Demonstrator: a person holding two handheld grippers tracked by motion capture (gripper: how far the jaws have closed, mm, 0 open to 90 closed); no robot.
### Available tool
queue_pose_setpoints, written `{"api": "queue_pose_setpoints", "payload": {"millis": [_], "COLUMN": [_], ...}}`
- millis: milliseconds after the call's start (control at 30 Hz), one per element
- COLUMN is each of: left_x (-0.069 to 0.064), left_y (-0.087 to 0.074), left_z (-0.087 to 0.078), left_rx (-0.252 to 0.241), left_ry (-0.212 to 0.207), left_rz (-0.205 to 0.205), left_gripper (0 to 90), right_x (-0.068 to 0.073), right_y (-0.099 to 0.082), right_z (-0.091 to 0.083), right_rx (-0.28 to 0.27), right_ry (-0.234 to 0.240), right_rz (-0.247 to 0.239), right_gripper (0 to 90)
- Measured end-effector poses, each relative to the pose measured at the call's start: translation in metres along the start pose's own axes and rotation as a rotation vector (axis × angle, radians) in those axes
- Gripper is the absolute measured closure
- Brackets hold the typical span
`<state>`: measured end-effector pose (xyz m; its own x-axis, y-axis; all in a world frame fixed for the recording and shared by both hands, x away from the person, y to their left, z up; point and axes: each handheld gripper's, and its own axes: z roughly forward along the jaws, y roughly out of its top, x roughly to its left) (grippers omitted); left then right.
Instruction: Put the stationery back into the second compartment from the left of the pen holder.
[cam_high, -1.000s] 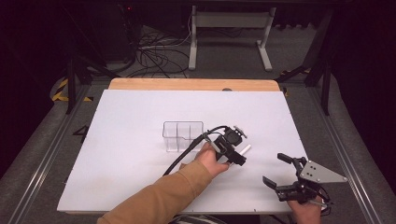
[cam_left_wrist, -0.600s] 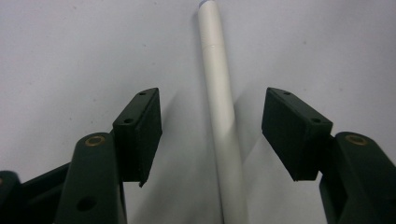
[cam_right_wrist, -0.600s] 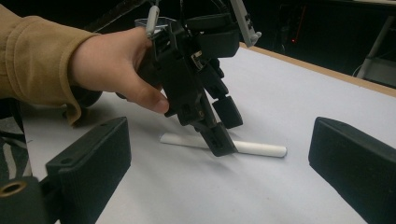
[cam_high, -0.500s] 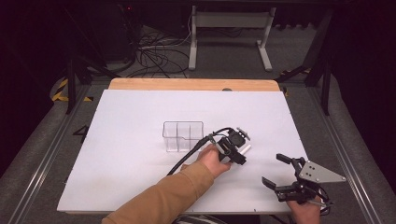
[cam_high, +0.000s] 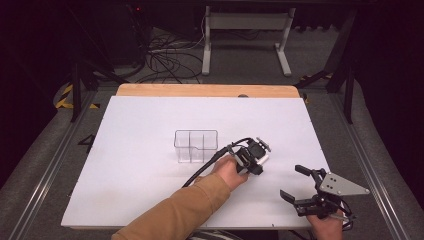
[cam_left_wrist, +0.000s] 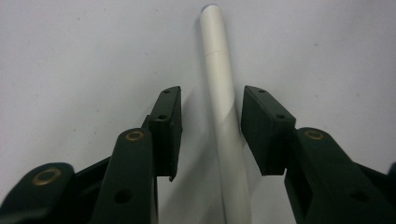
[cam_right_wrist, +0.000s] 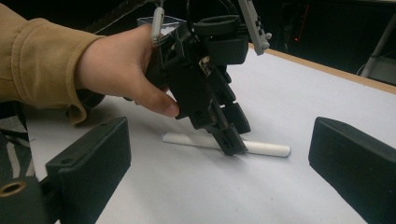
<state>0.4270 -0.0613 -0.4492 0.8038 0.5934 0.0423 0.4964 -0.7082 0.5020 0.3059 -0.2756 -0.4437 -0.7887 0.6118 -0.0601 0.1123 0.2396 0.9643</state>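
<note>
Nearest me, the right gripper (cam_high: 302, 189) waits at the table's (cam_high: 140, 150) front edge, jaws spread wide and empty. Just beyond it, the left gripper (cam_high: 258, 166) has shifted a little to the right over the last second and now stands tipped down over the white tube (cam_left_wrist: 223, 116), which lies flat on the table between its open jaws, not yet pinched. A squeeze looks like the next step. Farther back, the clear box (cam_high: 196, 146) stands just beside the left hand (cam_high: 228, 171).

A hand (cam_right_wrist: 126, 70) tilts the left gripper (cam_right_wrist: 231, 142) down over a white tube (cam_right_wrist: 268, 148) lying on the table (cam_right_wrist: 210, 186), jaws straddling it.
</note>
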Motion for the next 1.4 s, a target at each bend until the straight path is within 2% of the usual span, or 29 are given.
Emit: {"api": "queue_pose_setpoints", "payload": {"millis": [233,533,1033,1167,1400], "left_x": [-0.004,-0.005,-0.004,-0.002,-0.001], "left_y": [0.002,0.004,0.004,0.005,0.006], "left_z": [0.000,0.001,0.000,-0.008,-0.033], "left_rx": [0.009,0.017,0.020,-0.014,-0.115], "left_ry": [-0.001,-0.008,-0.013,-0.021,-0.035], "left_rz": [0.016,0.002,-0.014,-0.020,-0.027], "left_gripper": [70.7,77.6,78.5,78.5,78.5], "right_x": [0.000,0.000,0.001,0.000,0.001], "right_y": [0.000,0.000,0.000,0.000,0.000], "right_z": [0.001,0.001,0.001,0.001,0.001], "right_rx": [0.001,0.001,0.001,-0.001,0.000], "right_ry": [0.006,0.009,0.011,0.012,0.012], "right_rz": [0.001,-0.002,-0.001,-0.006,-0.005], "right_gripper": [6.2,6.2,6.2,6.2,6.1]}}
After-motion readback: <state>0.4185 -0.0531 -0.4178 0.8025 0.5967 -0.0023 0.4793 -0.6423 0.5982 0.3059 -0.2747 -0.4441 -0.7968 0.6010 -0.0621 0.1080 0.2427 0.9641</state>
